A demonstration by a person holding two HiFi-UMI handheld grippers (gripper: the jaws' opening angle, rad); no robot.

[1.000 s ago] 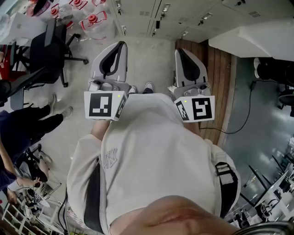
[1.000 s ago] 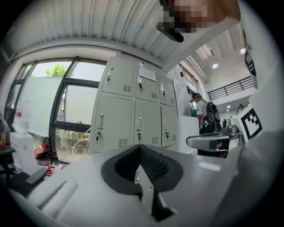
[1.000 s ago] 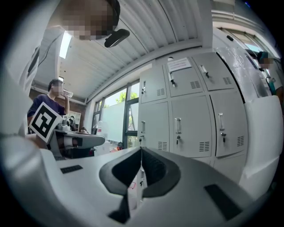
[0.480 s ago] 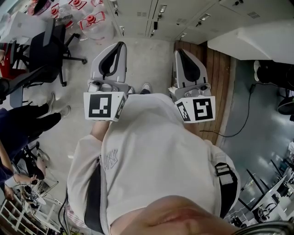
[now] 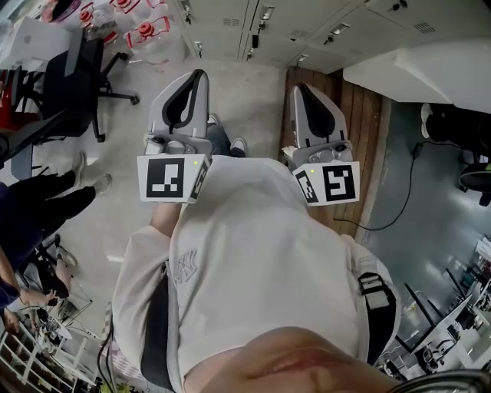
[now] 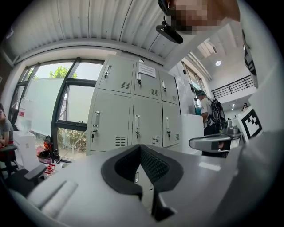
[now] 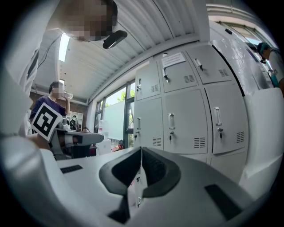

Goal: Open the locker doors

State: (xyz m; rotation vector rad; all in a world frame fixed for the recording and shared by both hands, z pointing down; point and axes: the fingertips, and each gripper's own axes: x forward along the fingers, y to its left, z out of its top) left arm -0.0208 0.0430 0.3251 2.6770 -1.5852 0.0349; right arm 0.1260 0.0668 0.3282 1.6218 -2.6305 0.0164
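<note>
A bank of grey lockers [image 5: 253,23] stands ahead at the top of the head view, with every door closed. The left gripper view shows them [image 6: 133,111] as two rows of doors with upright handles and keys. They fill the right half of the right gripper view [image 7: 186,111]. I hold both grippers at chest height, pointing at the lockers and well short of them. My left gripper [image 5: 201,74] [image 6: 140,147] is shut with nothing in it. The right gripper [image 5: 298,86] [image 7: 141,149] is also shut and empty, its black pads meeting at the tips.
A black office chair [image 5: 73,77] and water jugs with red caps [image 5: 146,34] stand at the left. A seated person's legs [image 5: 46,207] are at the left edge. A wooden floor strip [image 5: 360,123], a white counter [image 5: 414,69] and a floor cable [image 5: 406,184] lie to the right.
One of my feet has stepped forward and the lockers have come slightly nearer. Both grippers keep the same pose and stay shut.
</note>
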